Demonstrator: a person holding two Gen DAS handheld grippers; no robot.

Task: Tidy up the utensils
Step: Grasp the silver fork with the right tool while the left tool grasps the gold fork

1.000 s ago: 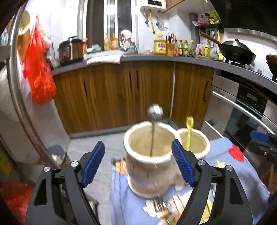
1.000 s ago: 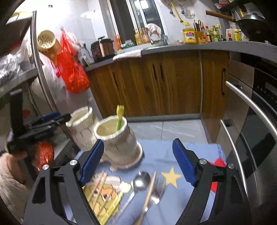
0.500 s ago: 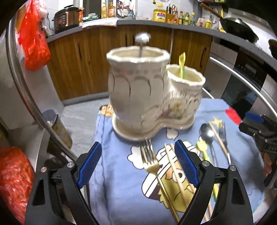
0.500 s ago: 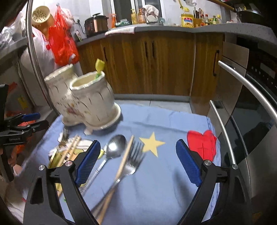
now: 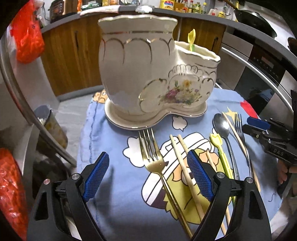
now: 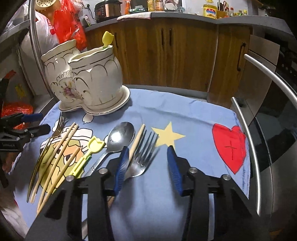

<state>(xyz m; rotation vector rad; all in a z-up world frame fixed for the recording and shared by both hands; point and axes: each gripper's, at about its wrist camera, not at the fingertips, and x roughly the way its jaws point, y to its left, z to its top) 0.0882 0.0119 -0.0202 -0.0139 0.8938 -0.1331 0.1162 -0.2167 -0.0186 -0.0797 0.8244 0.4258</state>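
A cream ceramic two-pot utensil holder [image 5: 148,77] [image 6: 87,81] stands on a blue cloth [image 5: 115,140] [image 6: 194,118]. A yellow utensil [image 5: 191,39] [image 6: 107,39] stands in its smaller pot; a metal spoon tip [image 5: 143,8] shows above the taller one. On the cloth lie a gold fork [image 5: 157,163] [image 6: 46,146], wooden chopsticks [image 5: 185,166] [image 6: 59,153], a yellow-green utensil [image 5: 221,153] [image 6: 85,157], a silver spoon [image 5: 222,133] [image 6: 118,139] and a silver fork [image 5: 239,129] [image 6: 143,155]. My left gripper [image 5: 146,176] is open over the gold fork. My right gripper [image 6: 148,170] is open around the silver fork.
Wooden kitchen cabinets [image 6: 167,52] and a worktop with bottles and a cooker stand behind. An oven with steel handles [image 6: 269,77] is at the right. A red plastic bag [image 5: 27,42] hangs at the left by a steel rail. A bin [image 5: 46,122] stands on the floor.
Both grippers have dropped lower and closer to the cloth. The right gripper's fingers have narrowed and now straddle the silver fork. The left gripper now hovers over the gold fork.
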